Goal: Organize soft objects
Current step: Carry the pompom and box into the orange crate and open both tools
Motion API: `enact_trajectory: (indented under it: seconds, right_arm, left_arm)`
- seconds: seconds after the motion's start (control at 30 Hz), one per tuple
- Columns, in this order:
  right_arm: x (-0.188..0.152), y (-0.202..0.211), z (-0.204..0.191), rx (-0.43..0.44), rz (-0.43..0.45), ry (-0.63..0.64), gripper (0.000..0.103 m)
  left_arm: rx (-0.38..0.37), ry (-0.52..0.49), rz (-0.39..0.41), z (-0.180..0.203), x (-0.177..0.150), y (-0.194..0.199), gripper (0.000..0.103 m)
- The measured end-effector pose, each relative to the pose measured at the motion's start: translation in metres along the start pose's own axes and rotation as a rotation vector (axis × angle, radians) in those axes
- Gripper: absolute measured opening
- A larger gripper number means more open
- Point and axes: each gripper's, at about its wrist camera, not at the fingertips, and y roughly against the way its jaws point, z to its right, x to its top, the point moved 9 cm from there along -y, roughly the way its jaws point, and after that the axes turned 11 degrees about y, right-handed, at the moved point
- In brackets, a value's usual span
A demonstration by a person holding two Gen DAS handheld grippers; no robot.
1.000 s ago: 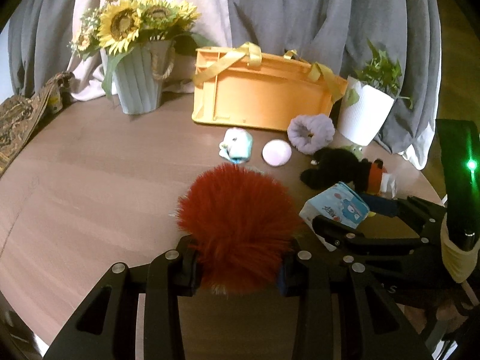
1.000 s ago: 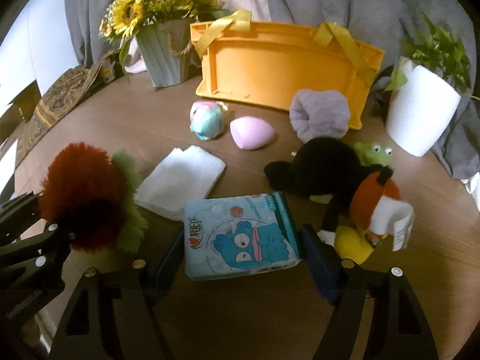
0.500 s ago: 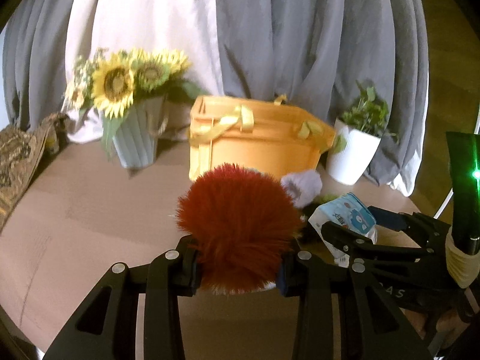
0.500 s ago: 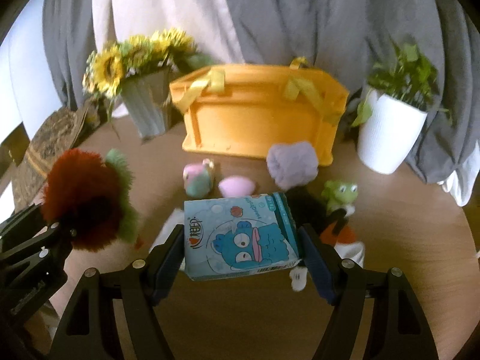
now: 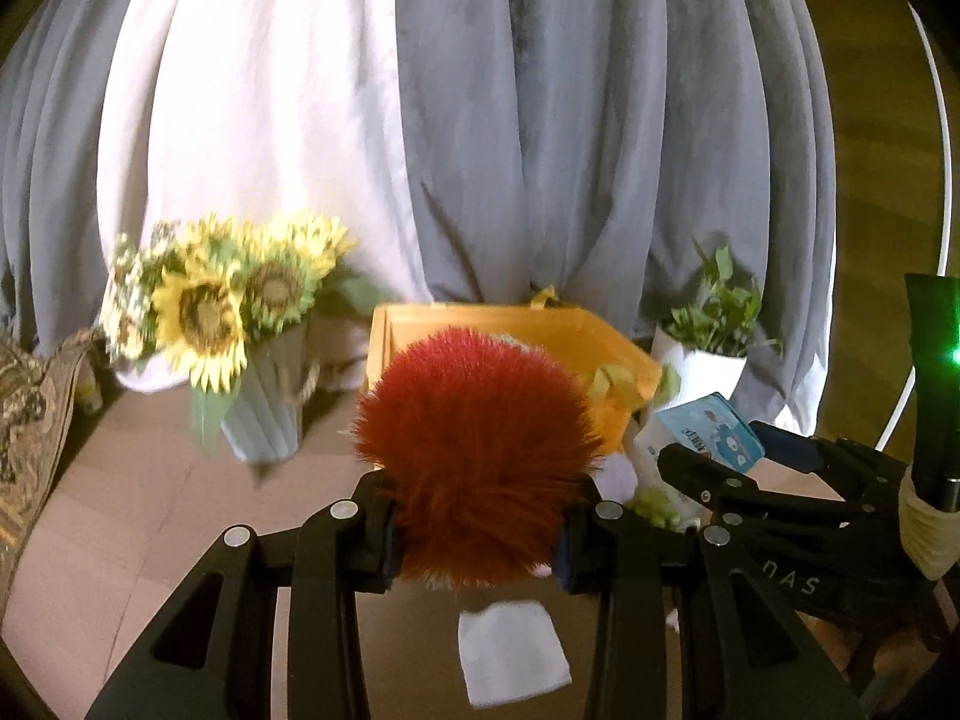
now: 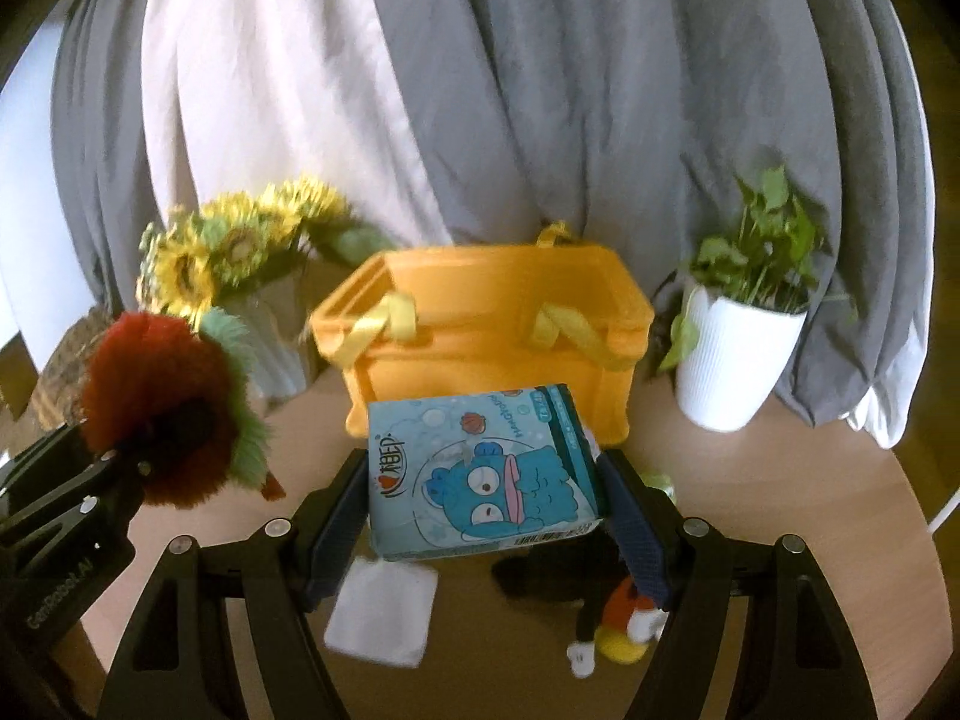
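A: Left gripper (image 5: 477, 531): fingers clamped on a red furry ball (image 5: 474, 456), held in the air in front of the orange basket (image 6: 492, 324). Green fur shows behind the red in the right view.

B: Right gripper (image 6: 486, 501): fingers pressed on both sides of a blue tissue pack (image 6: 483, 471), cartoon face up, lifted clear of the table (image 6: 780, 510), just in front of the basket.

A: On the table below: a white folded cloth (image 6: 384, 615), and a black plush toy (image 6: 558, 576) with orange and yellow parts, partly hidden by the pack.

B: Behind: sunflowers in a vase (image 5: 264, 414) left of the basket, white plant pot (image 6: 735, 360) right of it, grey and white curtains (image 6: 540, 90).
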Motion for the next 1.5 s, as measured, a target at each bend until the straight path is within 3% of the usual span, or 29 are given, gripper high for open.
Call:
enact_trajectory:
  seconds: [0.3,0.83,1.23,1.5]
  right_arm:
    - [0.044,-0.003,0.015,-0.053,0.092,-0.021,0.076]
    - [0.103,-0.023,0.043,-0.096,0.179,-0.012,0.076]
    - [0.129,-0.076,0.062,-0.102,0.15,-0.035,0.076]
    - [0.136,-0.123,0.075,-0.089,0.054,-0.069,0.076]
  left_arm:
    - [-0.028,-0.036,0.09,0.011,0.045,-0.013,0.037]
    - [-0.066,-0.063,0.171,0.03,0.098,-0.057,0.037]
    - [-0.038,-0.073,0.148,0.022,0.12,-0.114,0.037]
    - [-0.034,-0.071,0.047,0.018,0.122,-0.168,0.037]
